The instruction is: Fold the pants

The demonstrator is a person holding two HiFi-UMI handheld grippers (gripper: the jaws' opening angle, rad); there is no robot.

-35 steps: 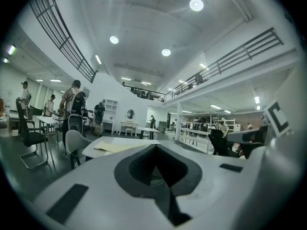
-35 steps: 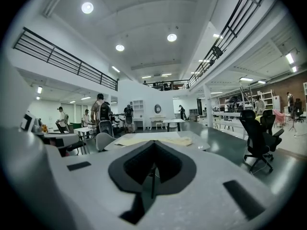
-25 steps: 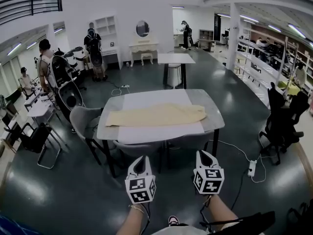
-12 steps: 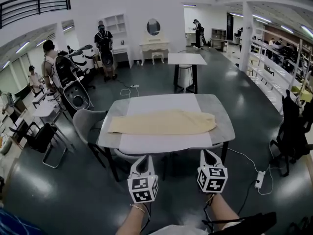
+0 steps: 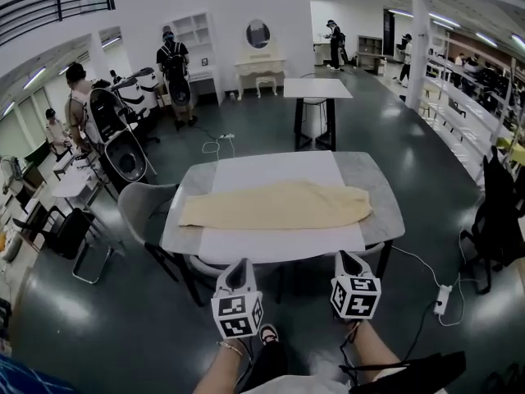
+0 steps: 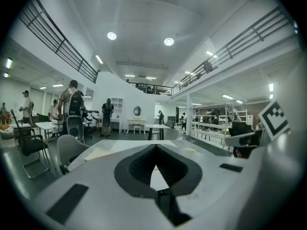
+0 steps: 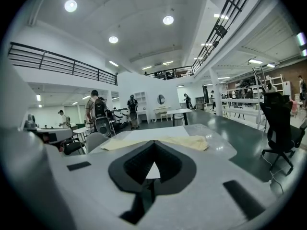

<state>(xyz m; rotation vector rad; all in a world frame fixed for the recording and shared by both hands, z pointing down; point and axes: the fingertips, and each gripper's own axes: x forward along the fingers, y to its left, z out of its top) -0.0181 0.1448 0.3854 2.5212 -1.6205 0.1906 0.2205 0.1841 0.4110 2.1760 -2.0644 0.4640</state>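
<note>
Pale yellow pants [image 5: 275, 204] lie flat and lengthwise on a white sheet [image 5: 271, 171] across the grey table [image 5: 383, 213]. My left gripper [image 5: 239, 263] and right gripper [image 5: 343, 257] hang side by side in the air short of the table's near edge, both pointing at it. Each is shut with nothing between its jaws. In the left gripper view the pants [image 6: 98, 153] show beyond the closed left gripper [image 6: 156, 147]. The right gripper view has the pants [image 7: 187, 142] just past the closed right gripper [image 7: 154, 143].
A grey chair [image 5: 143, 208] stands at the table's left end and a black office chair [image 5: 500, 212] to the right. A power strip with its cable [image 5: 445, 300] lies on the floor at right. A second table [image 5: 317, 89] and several people stand farther back.
Both grippers have come closer to the table, which now looks larger and nearer. They stay shut and empty. A shoe has appeared at the bottom of the head view.
</note>
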